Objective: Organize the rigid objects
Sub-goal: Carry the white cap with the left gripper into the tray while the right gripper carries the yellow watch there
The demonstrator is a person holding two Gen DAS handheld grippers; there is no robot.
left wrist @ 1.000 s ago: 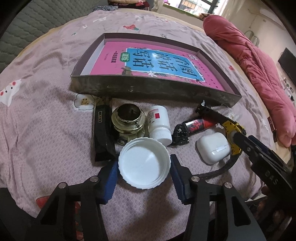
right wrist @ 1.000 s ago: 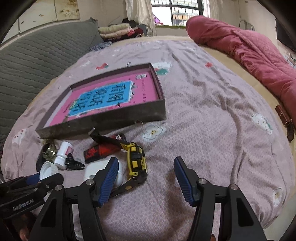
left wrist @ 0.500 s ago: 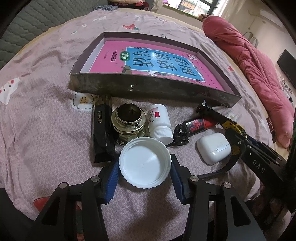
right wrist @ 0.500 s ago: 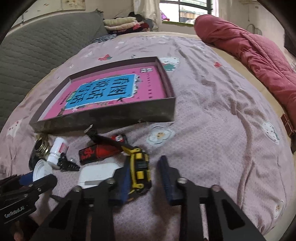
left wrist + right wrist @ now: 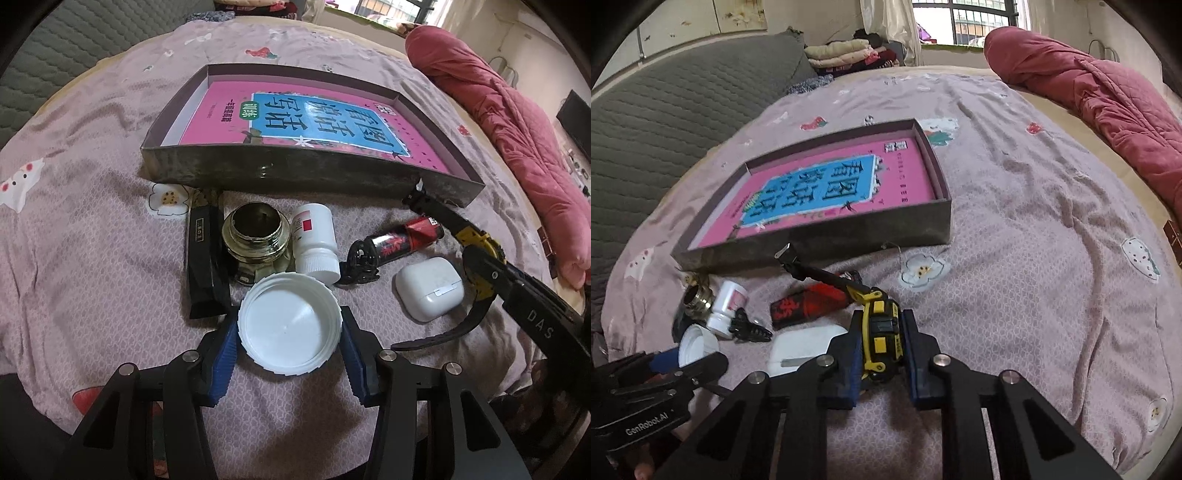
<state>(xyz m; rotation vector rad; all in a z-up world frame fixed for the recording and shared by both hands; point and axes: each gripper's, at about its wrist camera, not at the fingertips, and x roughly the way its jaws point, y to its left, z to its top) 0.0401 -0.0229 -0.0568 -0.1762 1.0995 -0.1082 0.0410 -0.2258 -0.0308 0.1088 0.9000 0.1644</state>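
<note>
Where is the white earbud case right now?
In the left wrist view the white earbud case lies on the bedspread at right, beside the yellow and black watch and just below the red tube.

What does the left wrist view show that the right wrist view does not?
Only the left wrist view shows the cap's hollow inside, between the left gripper's pads, and the long black case. Only the right wrist view shows the right gripper clamped on the yellow watch, plus the window. Both show the box, pill bottle and white earbud case.
</note>
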